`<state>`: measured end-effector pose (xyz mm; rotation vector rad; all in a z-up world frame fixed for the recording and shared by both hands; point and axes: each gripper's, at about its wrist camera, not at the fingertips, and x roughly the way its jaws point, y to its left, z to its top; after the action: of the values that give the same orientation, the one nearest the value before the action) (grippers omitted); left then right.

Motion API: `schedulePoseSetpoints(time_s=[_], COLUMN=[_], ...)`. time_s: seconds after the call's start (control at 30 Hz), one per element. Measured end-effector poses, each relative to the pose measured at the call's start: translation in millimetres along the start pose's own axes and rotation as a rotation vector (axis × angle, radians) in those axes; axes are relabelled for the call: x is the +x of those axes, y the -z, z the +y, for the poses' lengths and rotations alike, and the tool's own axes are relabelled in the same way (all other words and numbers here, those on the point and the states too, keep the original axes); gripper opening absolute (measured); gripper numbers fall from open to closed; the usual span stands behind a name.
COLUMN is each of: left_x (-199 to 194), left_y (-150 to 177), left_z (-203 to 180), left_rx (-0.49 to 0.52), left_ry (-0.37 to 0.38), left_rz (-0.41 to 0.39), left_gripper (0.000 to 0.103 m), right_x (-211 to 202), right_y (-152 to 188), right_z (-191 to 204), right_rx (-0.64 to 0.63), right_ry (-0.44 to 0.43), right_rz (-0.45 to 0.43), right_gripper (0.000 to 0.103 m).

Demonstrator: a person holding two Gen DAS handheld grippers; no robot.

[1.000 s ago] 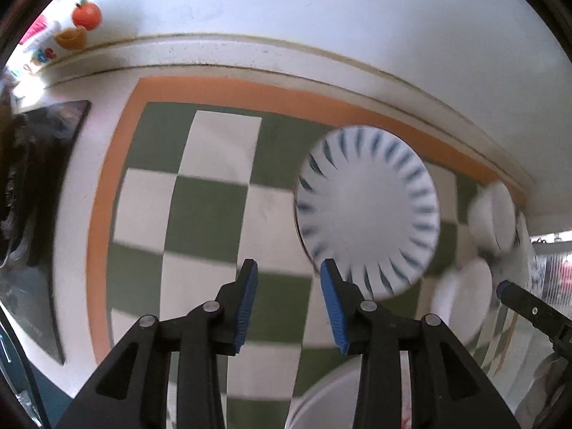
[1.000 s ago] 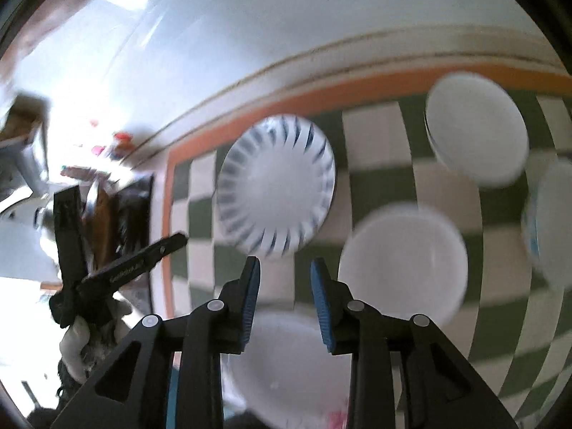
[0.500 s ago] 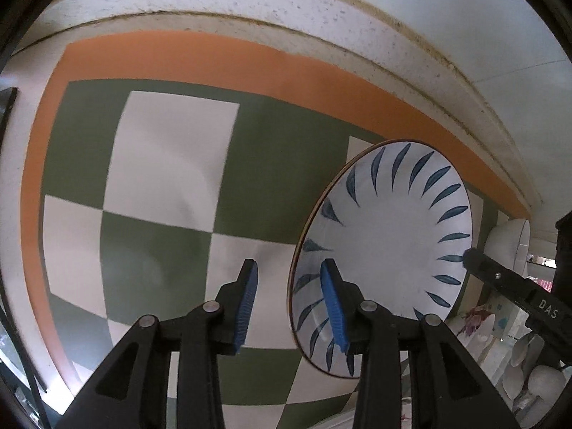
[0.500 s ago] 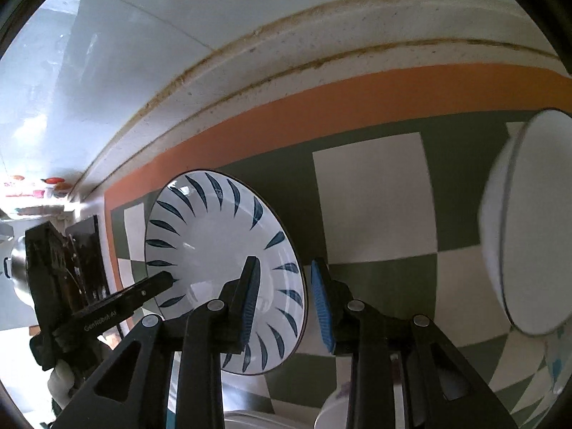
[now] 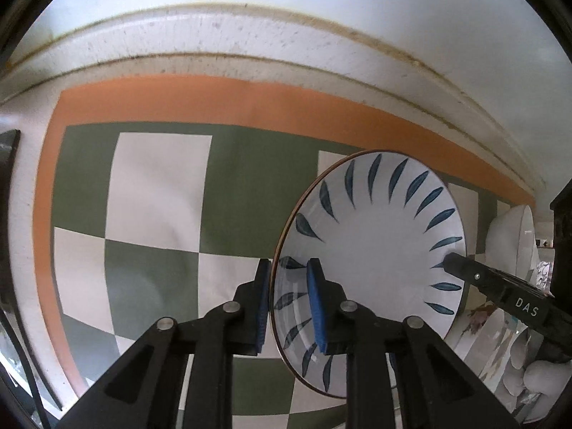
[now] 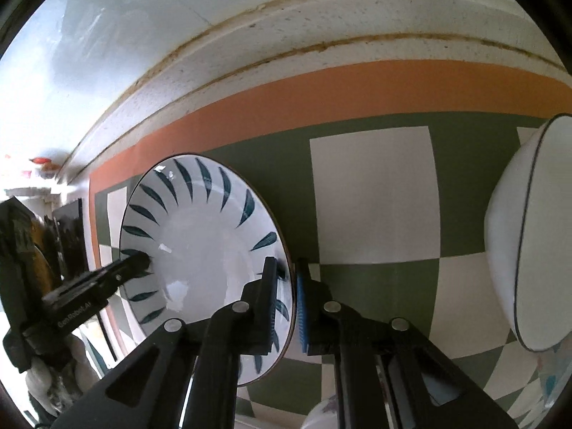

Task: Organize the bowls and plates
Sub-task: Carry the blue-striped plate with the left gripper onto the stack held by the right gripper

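Observation:
A white plate with dark blue leaf marks (image 5: 379, 250) lies on the green and white checked mat (image 5: 157, 186). My left gripper (image 5: 287, 298) has closed on the plate's left rim, one pad under it and one on top. My right gripper (image 6: 287, 300) has closed on the same plate (image 6: 203, 239) at its right rim. Each gripper shows in the other's view, at the plate's opposite edge. A plain white bowl (image 6: 529, 236) with a thin dark rim stands to the right of the plate; it also shows in the left wrist view (image 5: 511, 239).
The mat has an orange border (image 5: 250, 100) along a white wall ledge (image 5: 286, 39). More white dishes (image 5: 500, 350) lie at the near right. A dark object (image 6: 68, 228) sits beyond the mat's left edge.
Both grippers came down and in from above the mat. Their jaws have narrowed onto opposite rims of the leaf plate, which stood free one second ago.

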<state>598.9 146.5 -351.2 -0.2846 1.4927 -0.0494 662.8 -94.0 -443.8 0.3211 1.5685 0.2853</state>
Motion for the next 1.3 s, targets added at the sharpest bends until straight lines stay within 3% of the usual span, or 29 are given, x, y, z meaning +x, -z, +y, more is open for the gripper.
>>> schedulePoseSetpoints(time_s=[0.33, 0.63, 0.77, 1.07, 1.3], left_x=[-33, -74, -86, -101, -87], left_y=[30, 87, 114, 178, 214], left_z=[-7, -21, -22, -27, -36], left_rx=[0.003, 0.013, 0.011, 0.020, 0.039], left_ry=[0.001, 0.012, 0.024, 0.023, 0.006], left_rz=[-0.045, -0.098, -0.087, -0.091, -0.054], left_gripper=[0.017, 0.018, 0.018, 0.018, 0.018], right_x=[-48, -92, -106, -118, -109], right_y=[33, 92, 126, 204, 250], right_z=[2, 4, 3, -6, -23], right_rx=[-0.041, -0.076, -0.097, -0.125, -0.129], right_ry=[-0.042, -0.086, -0.097, -0.116, -0.106], right_rz=[-0.048, -0.071, -0.075, -0.065, -0.027], right_gripper=[0.010, 0.009, 0.009, 0.009, 0.009])
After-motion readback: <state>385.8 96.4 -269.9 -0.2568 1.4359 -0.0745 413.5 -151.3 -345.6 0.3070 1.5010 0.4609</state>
